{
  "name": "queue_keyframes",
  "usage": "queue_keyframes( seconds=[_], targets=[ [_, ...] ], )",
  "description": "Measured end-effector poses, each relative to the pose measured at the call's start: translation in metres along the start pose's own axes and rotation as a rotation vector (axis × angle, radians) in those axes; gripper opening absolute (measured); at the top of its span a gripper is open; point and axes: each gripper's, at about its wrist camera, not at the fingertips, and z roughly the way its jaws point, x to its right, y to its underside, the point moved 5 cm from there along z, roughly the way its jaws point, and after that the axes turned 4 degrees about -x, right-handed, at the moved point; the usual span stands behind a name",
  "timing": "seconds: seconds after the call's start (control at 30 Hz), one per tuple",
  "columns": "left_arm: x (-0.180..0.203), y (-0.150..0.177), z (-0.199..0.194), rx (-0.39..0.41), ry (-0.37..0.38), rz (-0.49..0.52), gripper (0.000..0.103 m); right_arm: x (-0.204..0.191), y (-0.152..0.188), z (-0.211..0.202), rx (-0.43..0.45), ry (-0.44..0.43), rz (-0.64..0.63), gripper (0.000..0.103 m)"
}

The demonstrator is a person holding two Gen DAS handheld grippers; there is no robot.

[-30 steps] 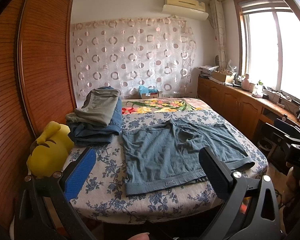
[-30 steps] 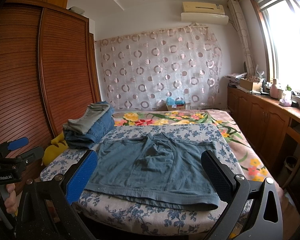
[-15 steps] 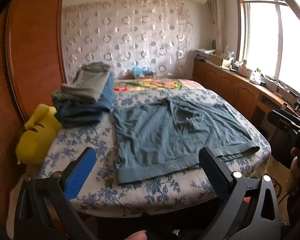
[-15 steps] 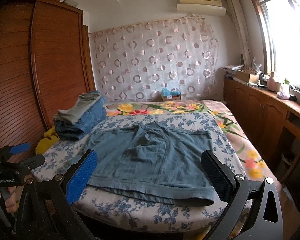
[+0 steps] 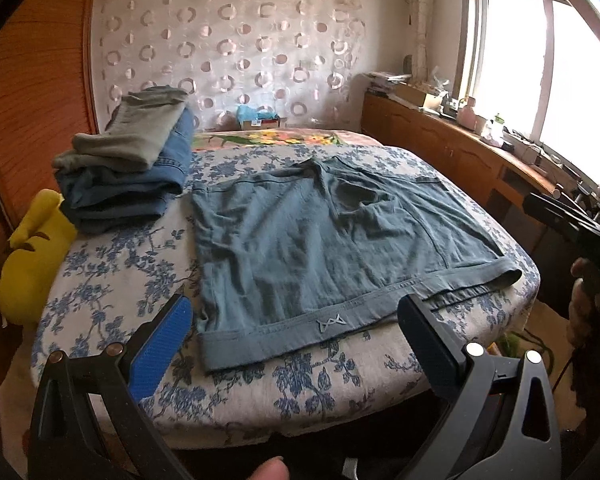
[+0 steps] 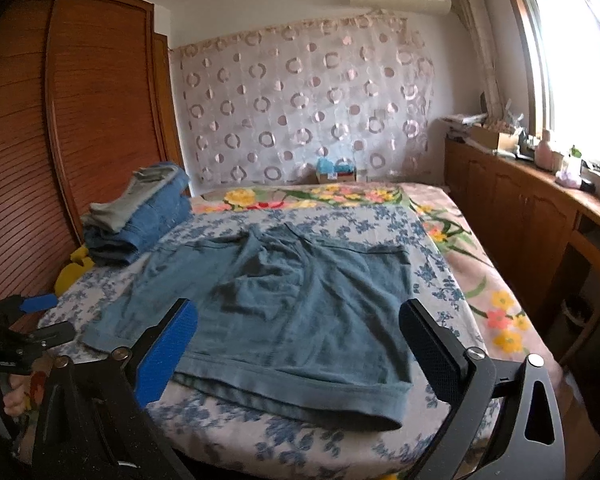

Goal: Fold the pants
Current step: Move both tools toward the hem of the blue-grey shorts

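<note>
**Operator:** While both tools hang short of the bed [image 5: 100, 280], I read the scene left to right. Far left, a yellow plush toy [image 5: 32, 256] sits at the bed's edge, then a stack of folded clothes [image 5: 132, 172]. The blue-grey pants [image 5: 320, 240] lie spread flat in the middle of the floral cover, waistband toward me.

**Spotter:** And the grippers?

**Operator:** My left gripper [image 5: 296, 332] has its jaws spread wide, holding nothing, aimed at the waistband near its left corner. My right gripper [image 6: 300, 332] is equally wide and empty, over the waistband's right half.

**Spotter:** Nothing folded yet, I'd say. How do you take it?

**Operator:** I think the clean way is to pinch the two waistband corners together, catching both cloth layers. Then lift evenly so the wrinkled crotch area doesn't bunch, and lay one half squarely over the other, clear of that stack.
</note>
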Motion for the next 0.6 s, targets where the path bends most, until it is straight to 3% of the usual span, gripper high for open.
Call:
queue_keyframes(
  seconds=[0.23, 0.47, 0.6],
  targets=[
    [-0.005, -0.009, 0.021, -0.027, 0.020, 0.023, 0.103, 0.024, -0.011, 0.024, -0.061, 0.003, -0.013, 0.085],
    [-0.013, -0.019, 0.036, -0.032, 0.041, 0.028, 0.103, 0.046, -0.026, 0.055, -0.144, 0.042, -0.040, 0.081],
    [-0.019, -0.022, 0.045, -0.036, 0.038, 0.020, 0.103, 0.057, -0.037, 0.073, -0.199, 0.042, -0.012, 0.068]
  ],
)
